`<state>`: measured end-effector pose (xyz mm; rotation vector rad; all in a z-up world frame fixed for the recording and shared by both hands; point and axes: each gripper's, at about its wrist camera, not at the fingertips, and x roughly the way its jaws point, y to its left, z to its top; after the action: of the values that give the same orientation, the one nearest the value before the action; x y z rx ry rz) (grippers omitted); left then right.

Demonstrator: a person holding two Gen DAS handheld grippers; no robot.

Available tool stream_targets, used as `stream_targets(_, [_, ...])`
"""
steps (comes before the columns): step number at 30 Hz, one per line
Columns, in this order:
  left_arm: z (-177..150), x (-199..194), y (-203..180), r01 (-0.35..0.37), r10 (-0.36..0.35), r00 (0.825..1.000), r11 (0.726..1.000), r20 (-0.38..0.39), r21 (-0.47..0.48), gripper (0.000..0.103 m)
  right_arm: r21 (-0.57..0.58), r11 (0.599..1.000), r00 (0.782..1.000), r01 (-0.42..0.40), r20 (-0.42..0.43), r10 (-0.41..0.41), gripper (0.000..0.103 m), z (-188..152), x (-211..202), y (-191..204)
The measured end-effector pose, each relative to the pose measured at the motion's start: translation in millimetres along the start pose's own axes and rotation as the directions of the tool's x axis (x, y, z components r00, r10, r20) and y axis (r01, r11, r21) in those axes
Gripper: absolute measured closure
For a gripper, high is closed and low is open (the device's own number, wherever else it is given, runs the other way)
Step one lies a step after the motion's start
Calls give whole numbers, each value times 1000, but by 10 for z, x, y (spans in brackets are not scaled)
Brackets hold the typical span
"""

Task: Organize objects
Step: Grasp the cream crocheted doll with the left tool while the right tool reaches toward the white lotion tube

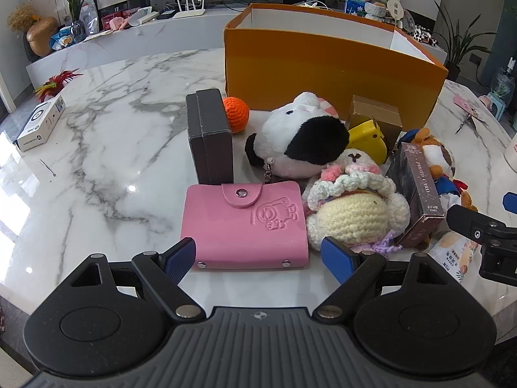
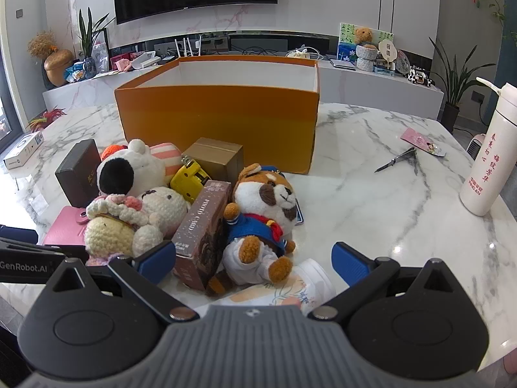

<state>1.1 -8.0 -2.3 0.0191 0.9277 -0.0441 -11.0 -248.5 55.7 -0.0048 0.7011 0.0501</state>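
Observation:
A pile lies in front of the open orange box (image 1: pixel 323 74) (image 2: pixel 216 123). It holds a pink snap wallet (image 1: pixel 245 226), a dark grey case (image 1: pixel 210 135), an orange crochet ball (image 1: pixel 237 111), a black-and-white plush (image 1: pixel 300 139), a crochet doll (image 1: pixel 352 207), a yellow item (image 1: pixel 368 142), a small gold box (image 2: pixel 213 158), a photo card box (image 2: pixel 200 236), a fox plush (image 2: pixel 261 220) and a white packet (image 2: pixel 290 287). My left gripper (image 1: pixel 258 255) is open, its pads flanking the wallet's near edge. My right gripper (image 2: pixel 253 258) is open around the fox plush and the card box, gripping nothing.
A tall white bottle (image 2: pixel 484 155) stands at the right. Folded scissors (image 2: pixel 395 160) and a pink card (image 2: pixel 420 140) lie on the marble table (image 1: pixel 113 148). A small white carton (image 1: pixel 40 123) and a red feathery thing (image 1: pixel 56 80) sit at the far left.

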Motion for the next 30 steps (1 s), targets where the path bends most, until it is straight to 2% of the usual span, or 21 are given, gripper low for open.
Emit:
stream_targets(11, [60, 15, -168, 21, -21, 1000, 1000, 15, 24, 3, 80, 997, 1000, 10, 12, -11, 1, -7, -116, -284])
stream_targets(14, [89, 12, -225, 24, -23, 1000, 999, -20, 34, 3, 91, 996, 1000, -8, 8, 7, 1, -18, -122, -324])
stream_targets(18, [89, -68, -203, 83, -83, 996, 997, -44, 5, 3, 91, 996, 1000, -16, 7, 16, 1, -28, -129, -351])
stream_targets(22, [117, -134, -157, 130, -130, 992, 991, -8, -21, 3, 104, 994, 1000, -26, 16, 25, 1, -16, -148, -394])
stream_targets(27, [211, -98, -167, 215, -215, 977, 973, 16, -80, 3, 119, 992, 999, -34, 27, 31, 1, 11, -155, -439])
stream_targets(30, [304, -28, -268, 221, -219, 975, 972, 29, -83, 3, 120, 992, 999, -33, 23, 30, 1, 13, -129, -455])
